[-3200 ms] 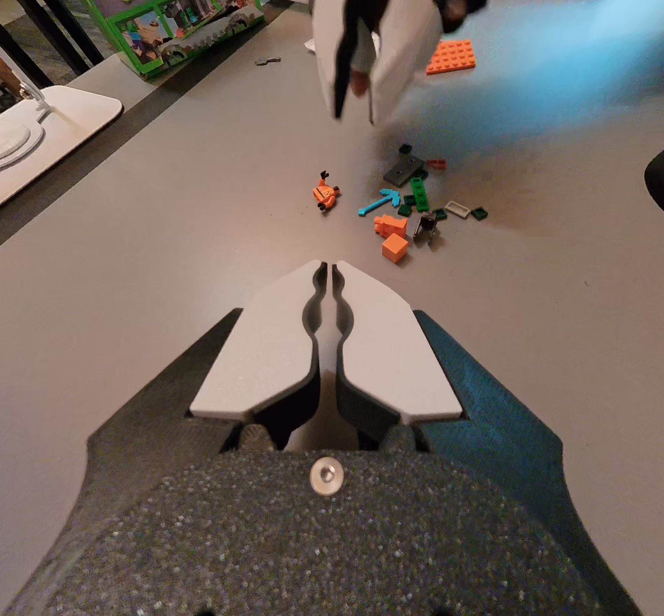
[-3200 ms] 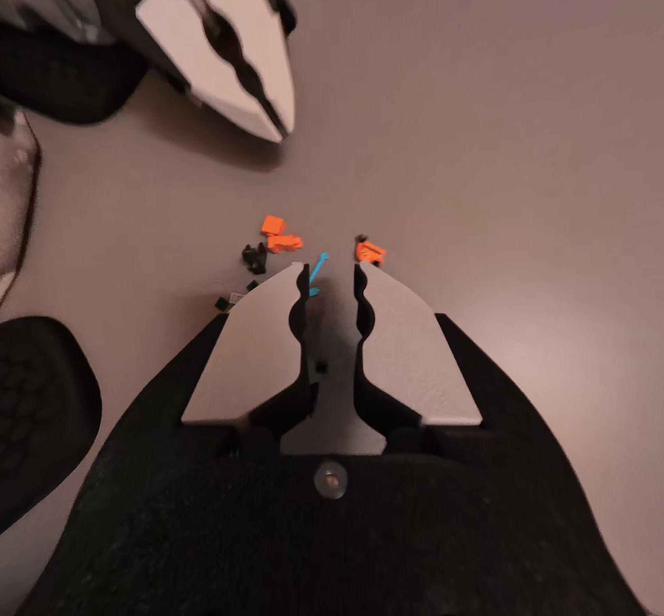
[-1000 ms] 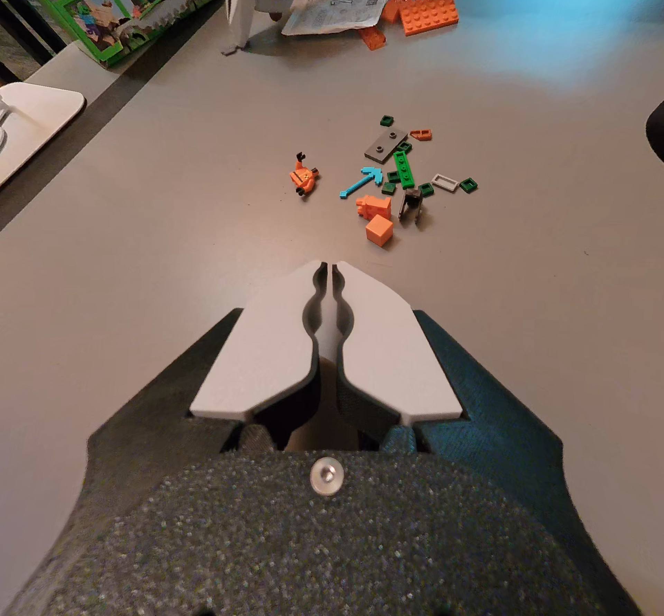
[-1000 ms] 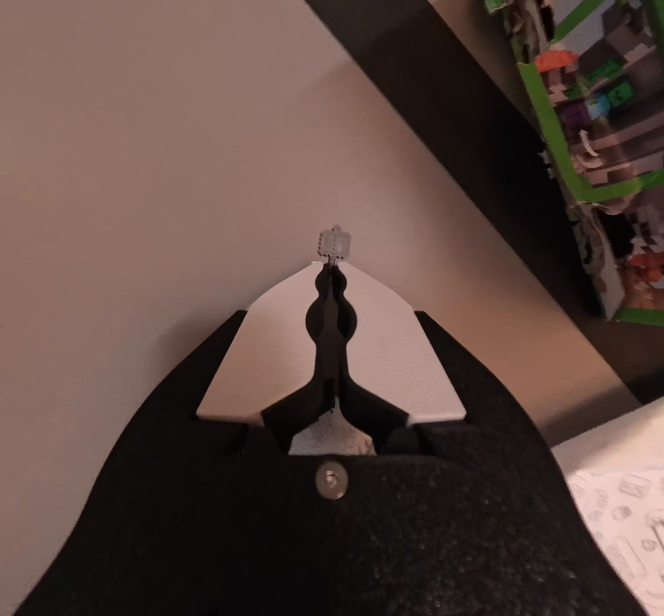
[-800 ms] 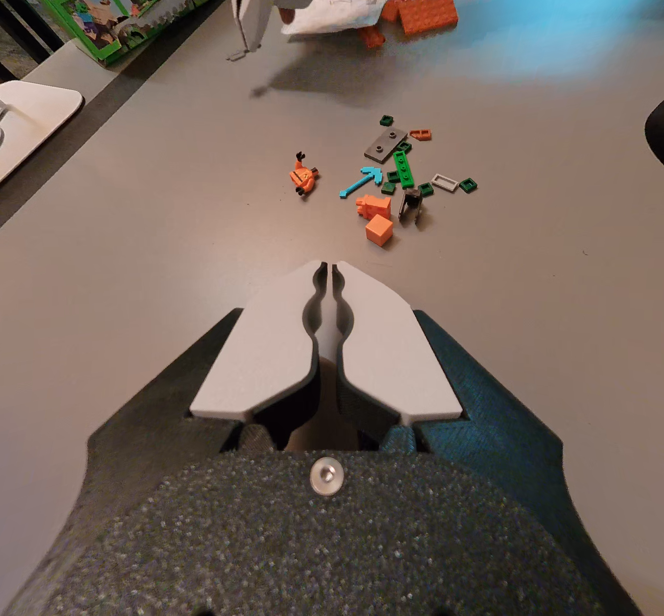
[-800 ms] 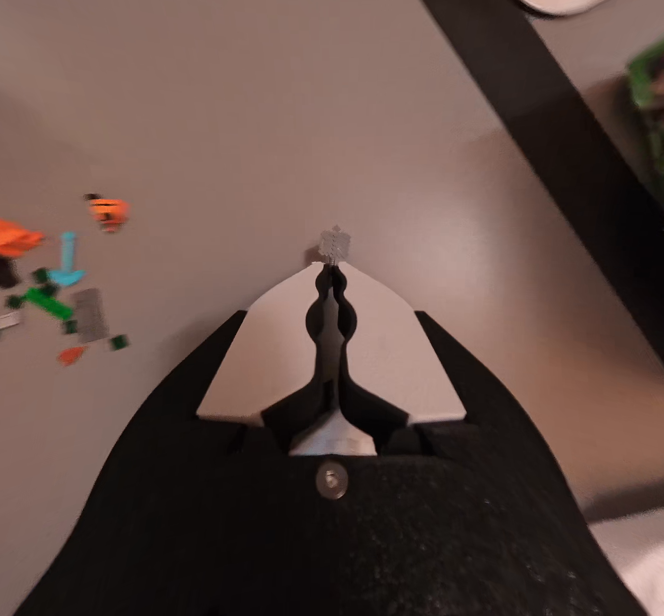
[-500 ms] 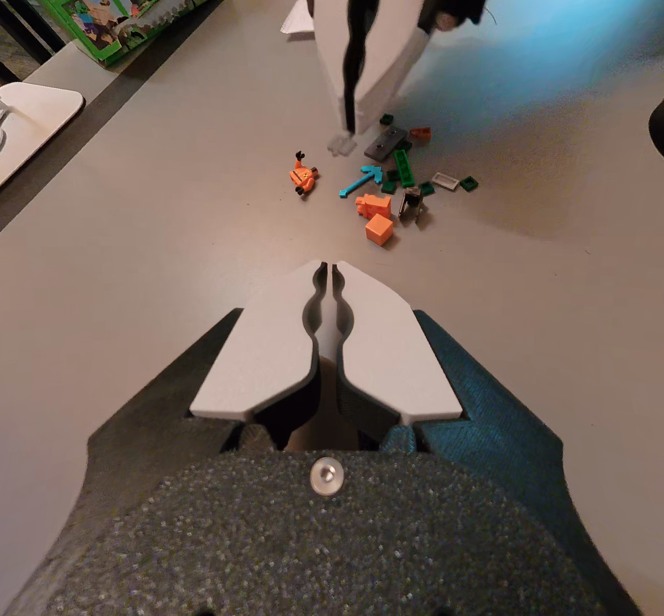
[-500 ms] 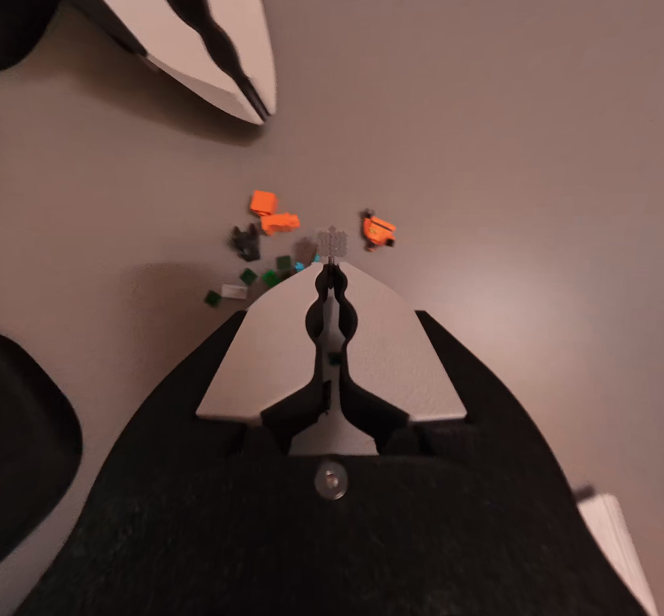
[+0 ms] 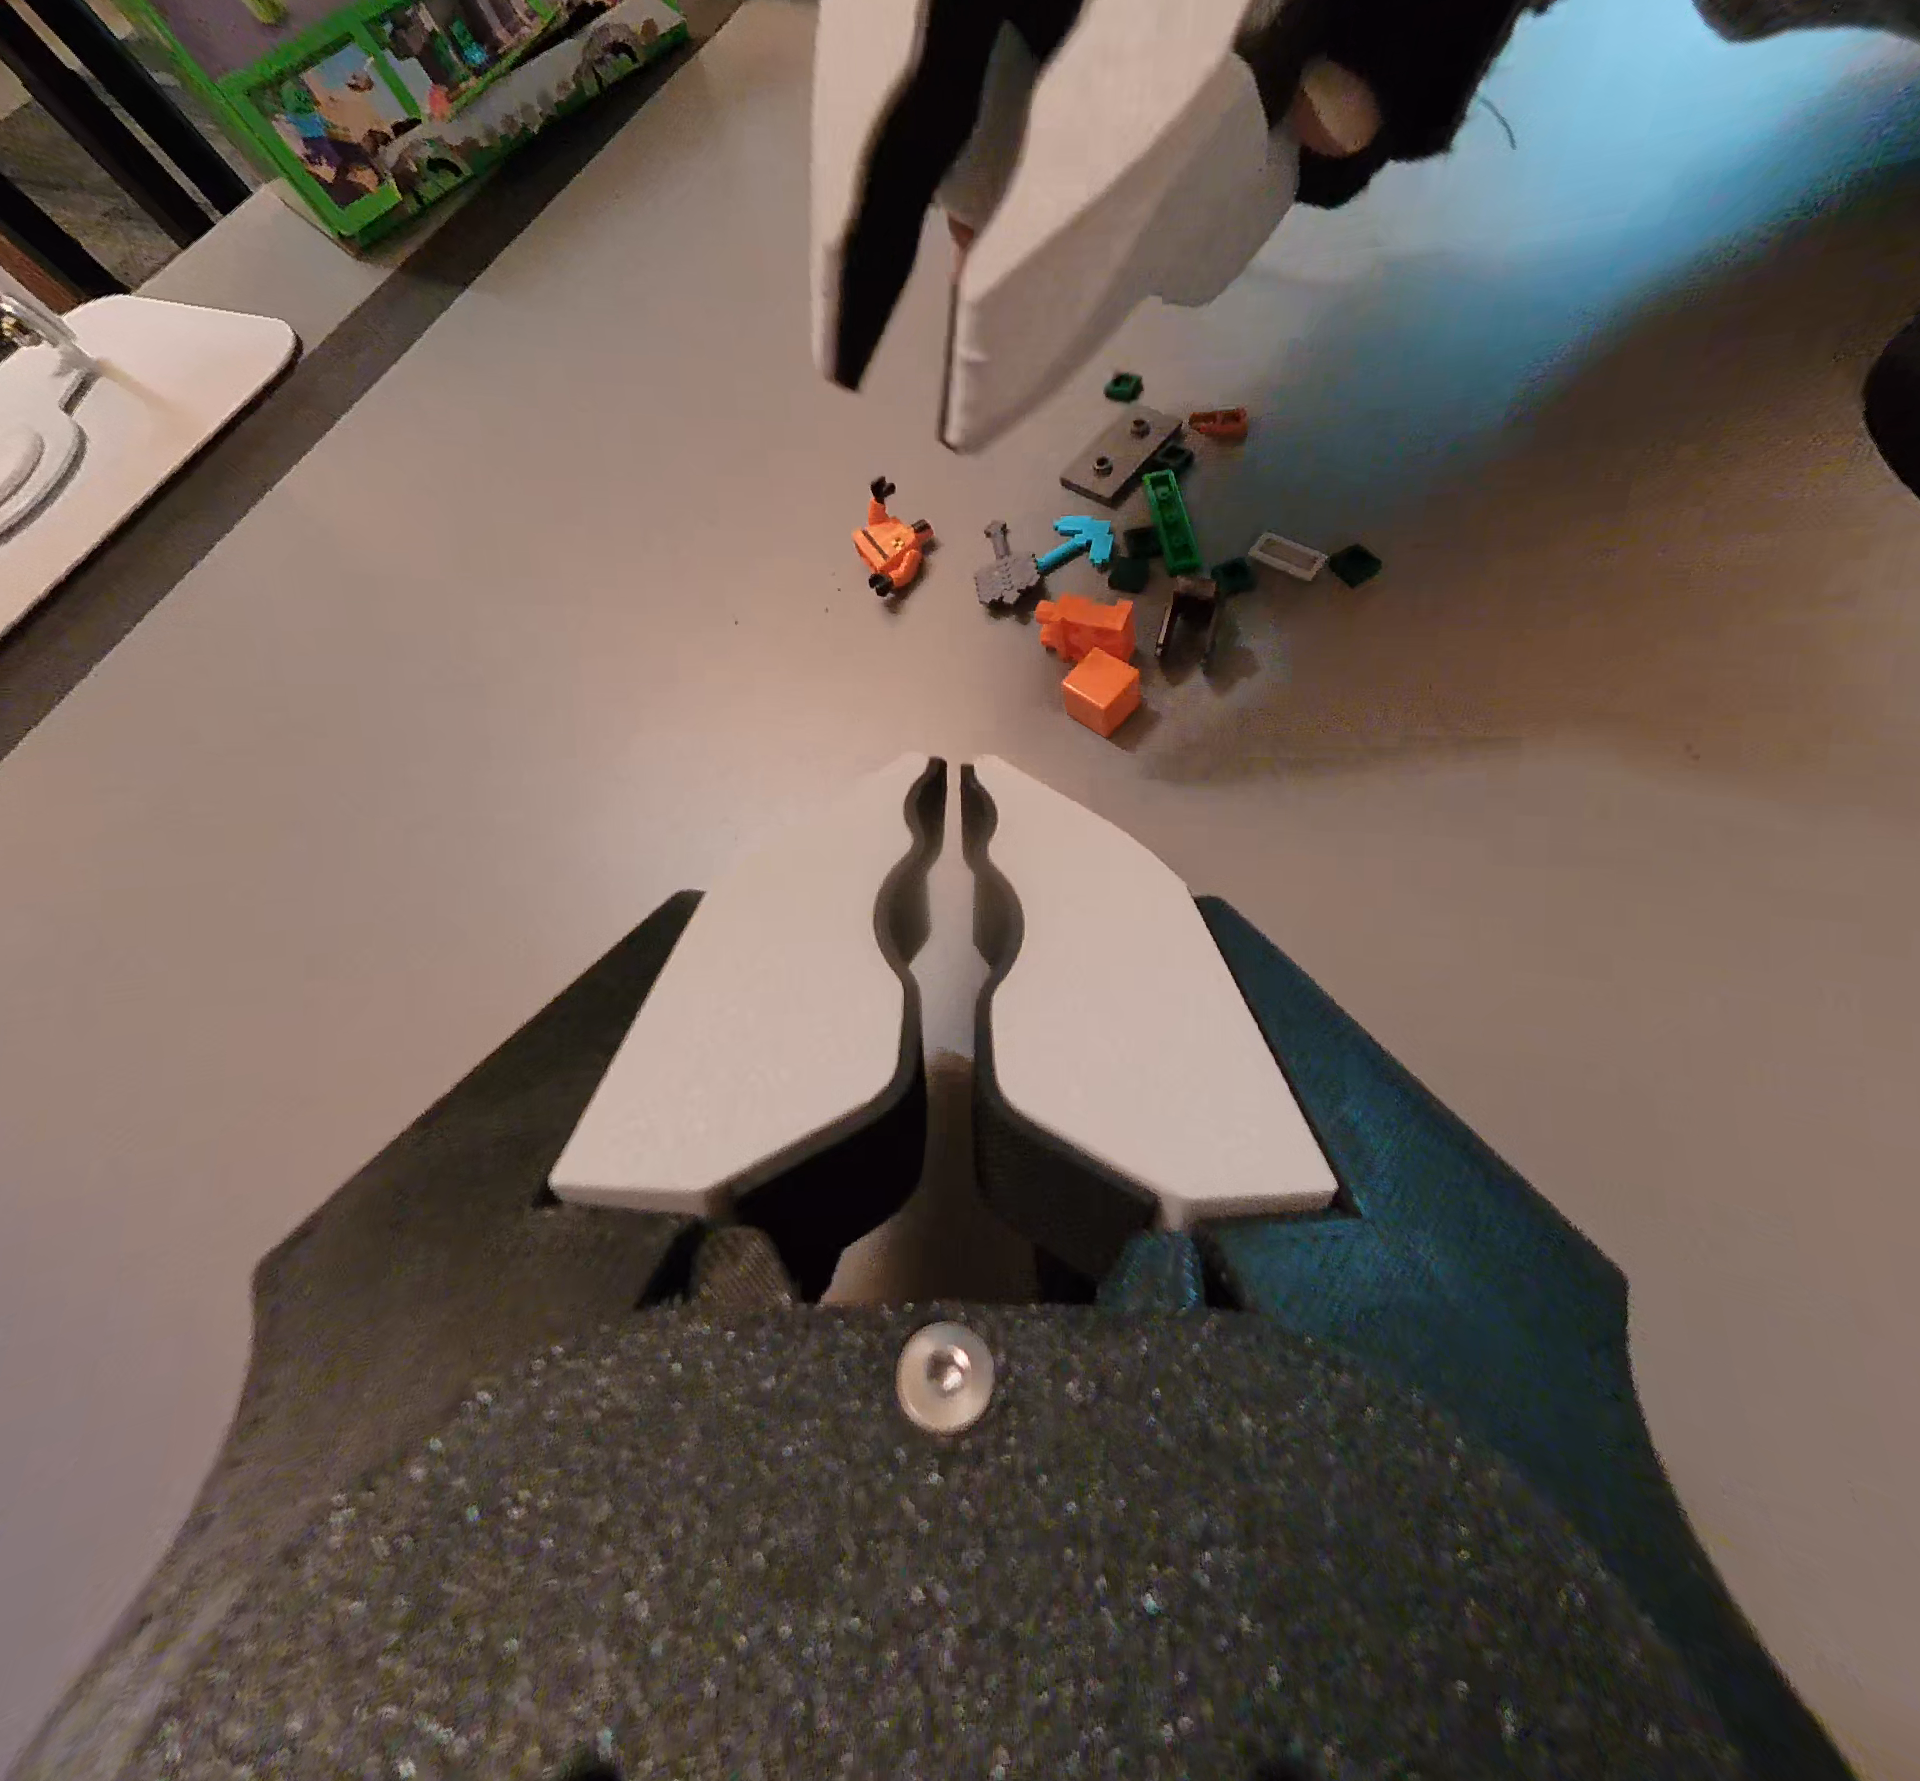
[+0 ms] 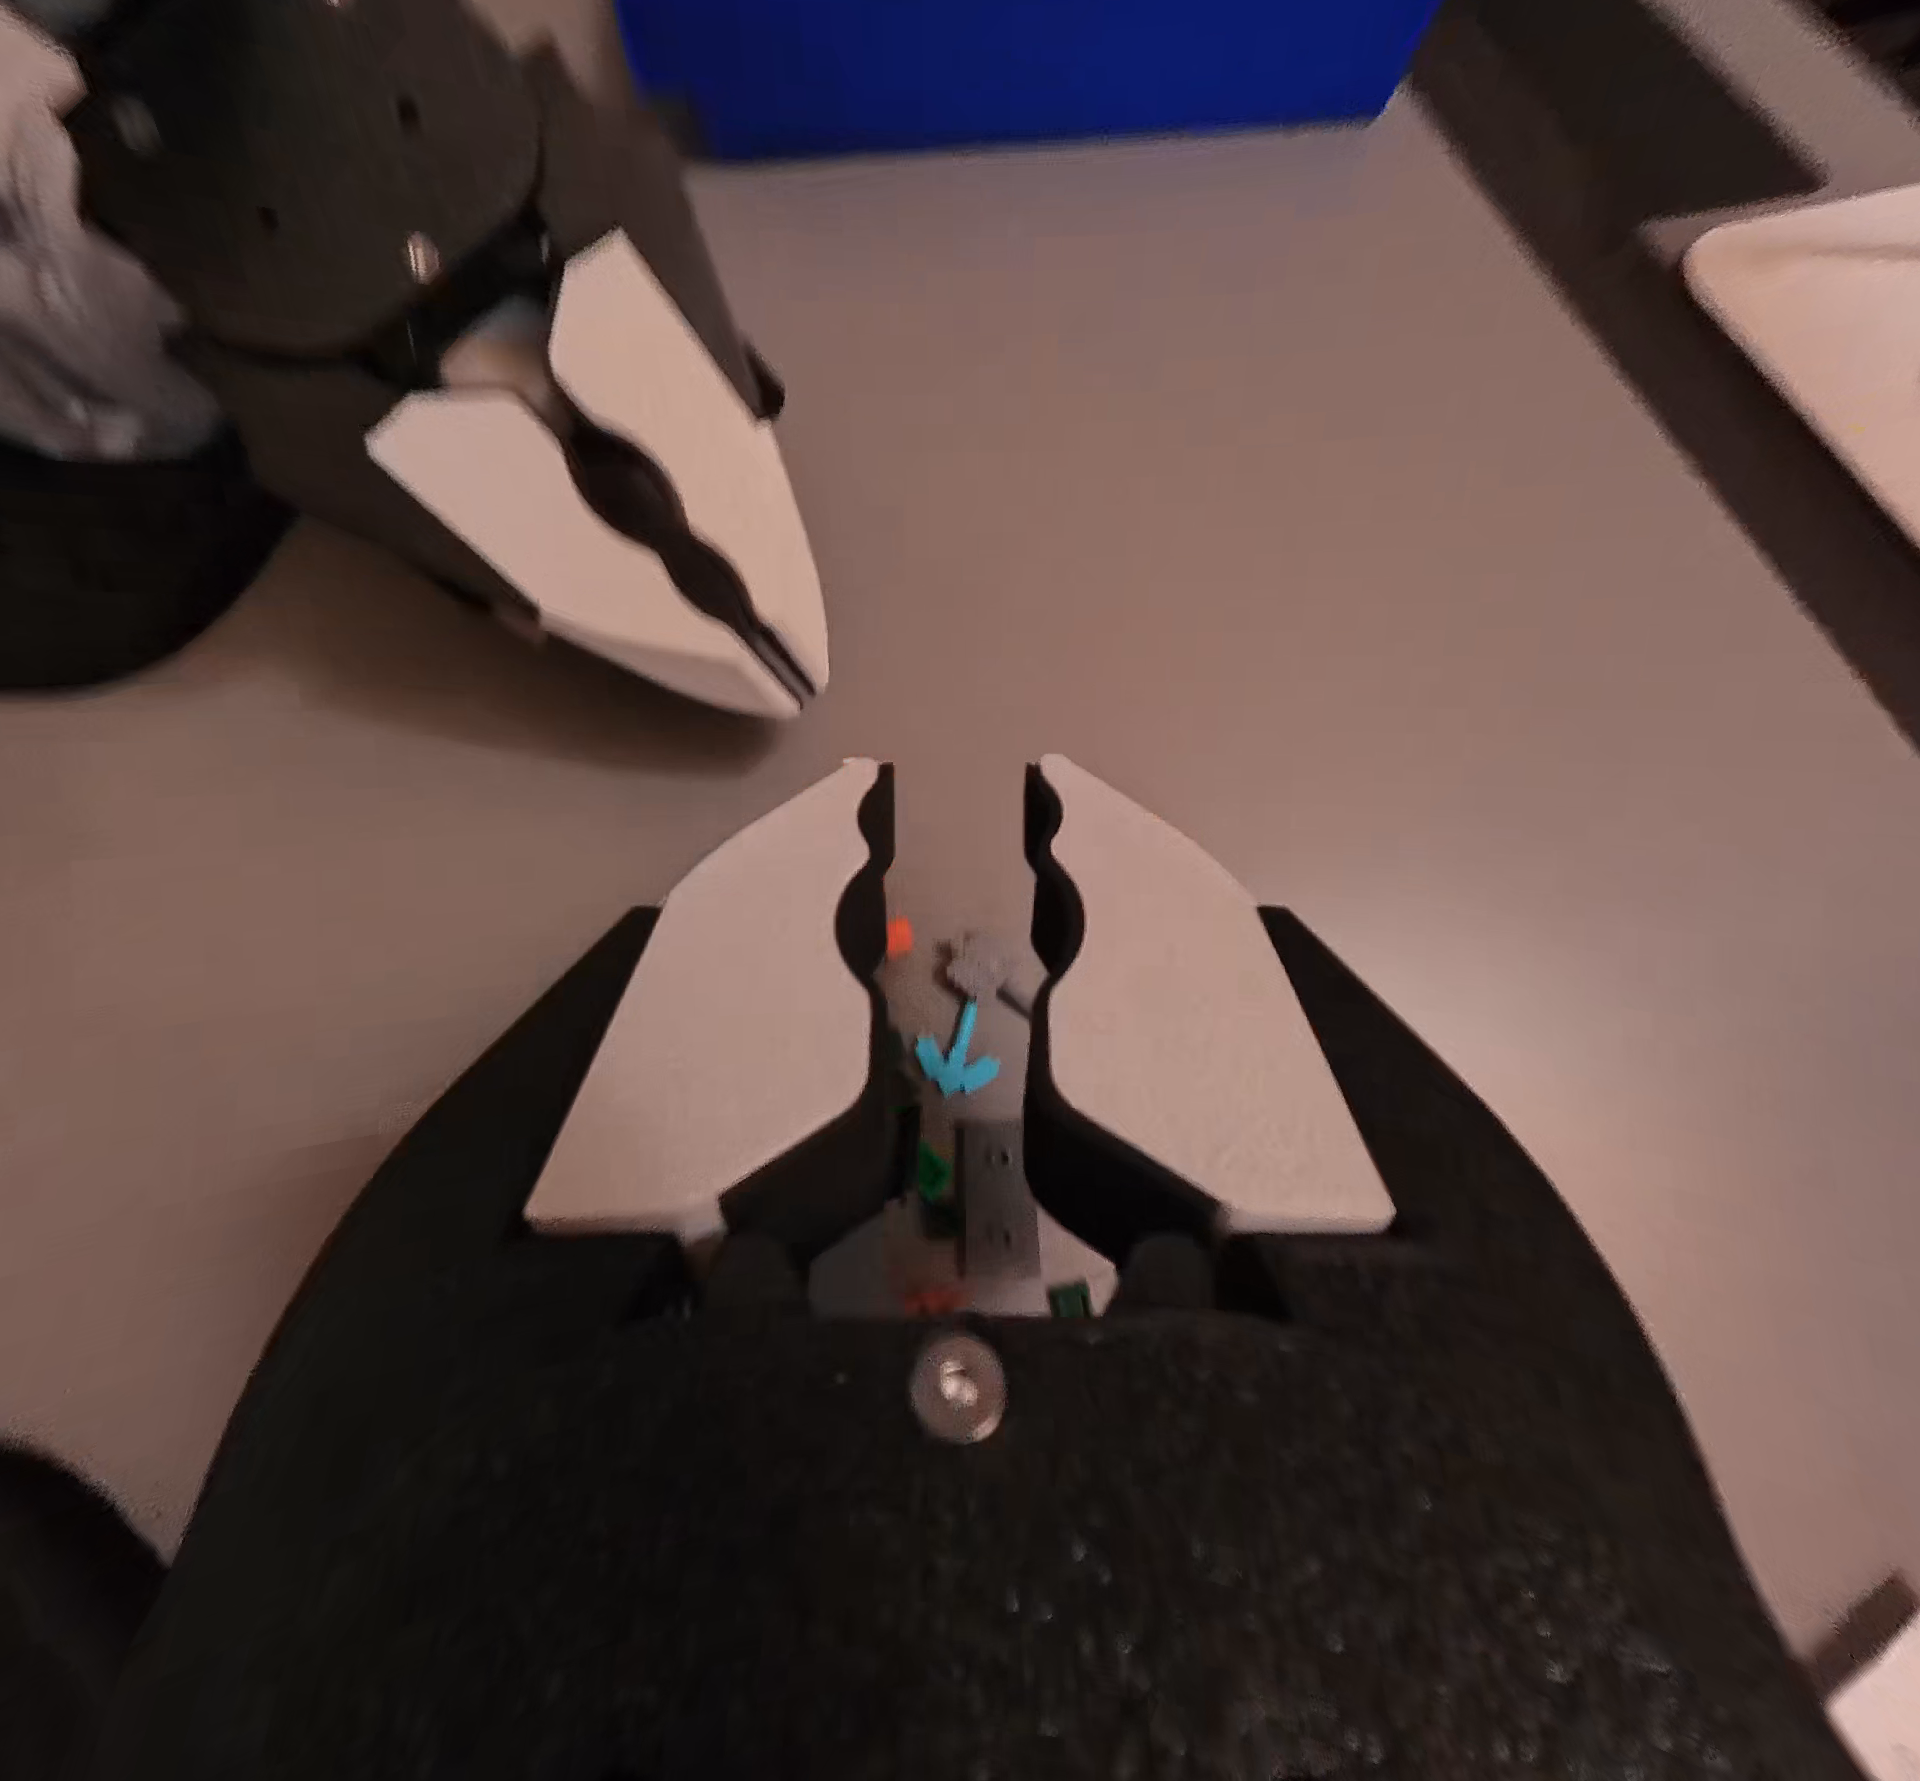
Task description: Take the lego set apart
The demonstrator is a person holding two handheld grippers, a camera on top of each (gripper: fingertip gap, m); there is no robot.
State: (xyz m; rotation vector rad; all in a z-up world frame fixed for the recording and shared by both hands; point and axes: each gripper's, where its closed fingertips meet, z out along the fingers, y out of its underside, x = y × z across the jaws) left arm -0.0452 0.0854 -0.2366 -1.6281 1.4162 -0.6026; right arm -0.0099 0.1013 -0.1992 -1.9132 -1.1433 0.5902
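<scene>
Right gripper spread above the loose lego pieces, left gripper pressed together and empty.

In the left wrist view the white-fingered right gripper hangs, jaws apart, at the upper middle of the frame, over the scattered lego pieces on the grey table. Among them lie a small grey pixel-shaped tool piece, a light blue pickaxe piece and an orange figure body. The white-fingered left gripper waits at the centre, tips nearly touching, holding nothing. The risk – the pieces are tiny and flat, so I judge that closing fingers may push them aside or catch two at once. The right wrist view is blurred, so aim is uncertain – a fast descent could scatter the pile.
</scene>
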